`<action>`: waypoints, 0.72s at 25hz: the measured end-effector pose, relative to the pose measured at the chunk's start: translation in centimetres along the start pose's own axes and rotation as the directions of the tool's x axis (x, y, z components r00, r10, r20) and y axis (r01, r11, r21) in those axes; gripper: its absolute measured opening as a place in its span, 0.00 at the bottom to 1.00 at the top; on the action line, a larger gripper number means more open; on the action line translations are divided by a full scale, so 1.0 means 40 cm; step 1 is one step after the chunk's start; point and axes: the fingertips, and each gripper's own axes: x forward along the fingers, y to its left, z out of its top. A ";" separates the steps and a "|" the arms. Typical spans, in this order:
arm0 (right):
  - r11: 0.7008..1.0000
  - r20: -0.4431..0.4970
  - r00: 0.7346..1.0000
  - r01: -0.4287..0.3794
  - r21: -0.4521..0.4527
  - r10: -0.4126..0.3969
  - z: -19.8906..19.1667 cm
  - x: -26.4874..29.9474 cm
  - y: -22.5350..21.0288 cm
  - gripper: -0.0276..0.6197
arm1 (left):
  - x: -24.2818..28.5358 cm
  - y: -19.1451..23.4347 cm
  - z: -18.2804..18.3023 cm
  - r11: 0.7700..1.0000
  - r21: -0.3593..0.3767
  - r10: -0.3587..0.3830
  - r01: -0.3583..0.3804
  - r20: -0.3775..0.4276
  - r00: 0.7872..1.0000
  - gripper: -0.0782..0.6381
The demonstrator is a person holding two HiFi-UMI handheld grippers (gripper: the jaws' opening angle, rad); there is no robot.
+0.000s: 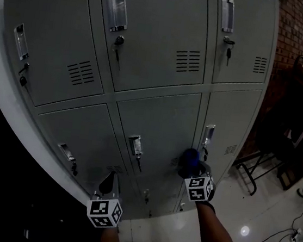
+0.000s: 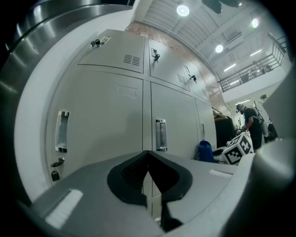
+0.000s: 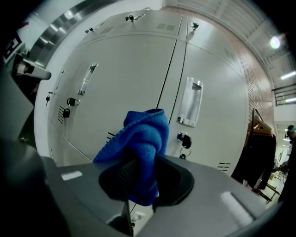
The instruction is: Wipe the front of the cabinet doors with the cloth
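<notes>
Right gripper view shows the right gripper (image 3: 141,180) squeezing a fluffy blue cloth (image 3: 144,134) tight, near the flat grey metal cabinet doors (image 3: 125,88), just left of a silver handle (image 3: 190,102). The left gripper (image 2: 148,185) is pinched closed on nothing (it hangs further left). To wipe well, press the cloth flat and go around handles.
</notes>
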 end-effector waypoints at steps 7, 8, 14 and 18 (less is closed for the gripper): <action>0.998 -0.035 0.999 0.033 0.051 -0.031 -0.005 0.057 0.042 0.16 | -0.012 0.013 -0.001 1.000 0.004 -0.007 0.007 0.001 1.000 0.13; 0.998 -0.032 0.999 0.025 0.059 -0.024 -0.003 0.058 0.055 0.16 | -0.015 0.019 -0.003 1.000 0.002 -0.004 0.004 0.000 1.000 0.13; 0.996 -0.017 0.998 -0.055 0.075 0.056 0.026 0.065 0.196 0.16 | -0.039 0.070 -0.020 1.000 -0.011 0.021 -0.021 -0.009 1.000 0.13; 0.994 -0.007 0.995 -0.096 0.054 0.097 0.049 0.060 0.273 0.16 | -0.058 0.094 -0.027 0.999 -0.017 0.037 -0.038 -0.010 0.999 0.13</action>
